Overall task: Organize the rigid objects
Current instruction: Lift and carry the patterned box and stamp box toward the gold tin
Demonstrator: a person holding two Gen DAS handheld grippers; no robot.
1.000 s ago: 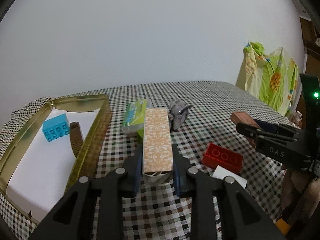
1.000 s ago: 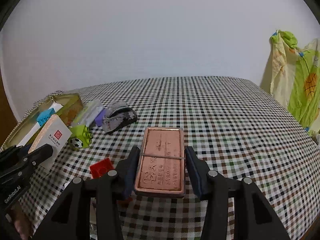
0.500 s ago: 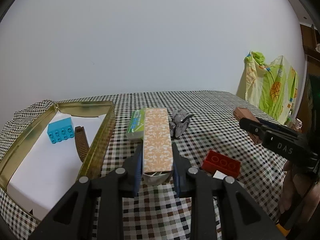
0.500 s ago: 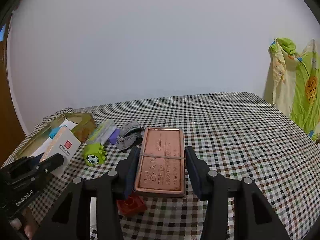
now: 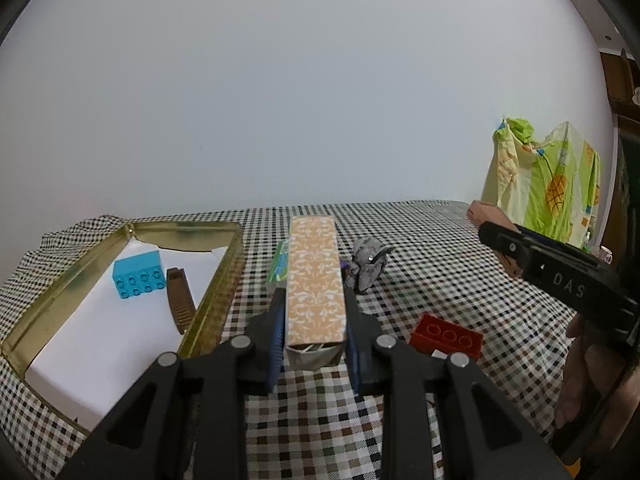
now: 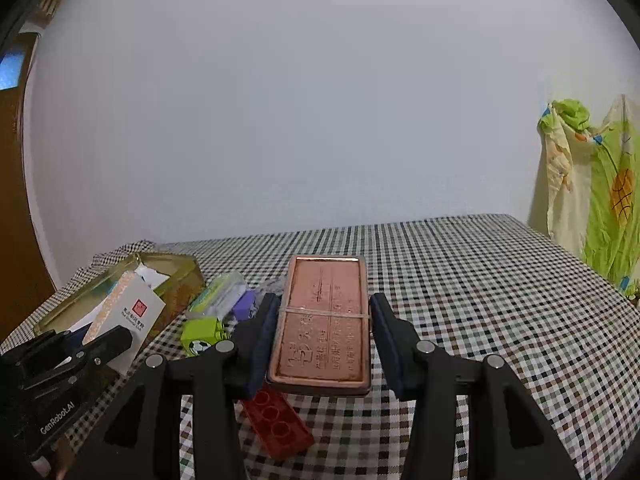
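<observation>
The left gripper is grasping a patterned carton; the right gripper is grasping a copper tin. Both are awaiting lowering into the gold tray.

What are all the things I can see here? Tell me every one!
tin tray: 1, gold, left on the table
toy brick: 1, blue, in the tray
ridged strip: 1, brown, in the tray
patterned box: 1, orange and white, in the left hand-held gripper
embossed tin: 1, copper, in the right hand-held gripper
flat brick: 1, red, on the table
football block: 1, green, near the tray
packet: 1, green and white, beside the tray
crumpled lump: 1, grey, mid table
tablecloth: 1, checked
cloth: 1, green and yellow, hanging right
hand: 1, holding the right hand-held gripper
</observation>
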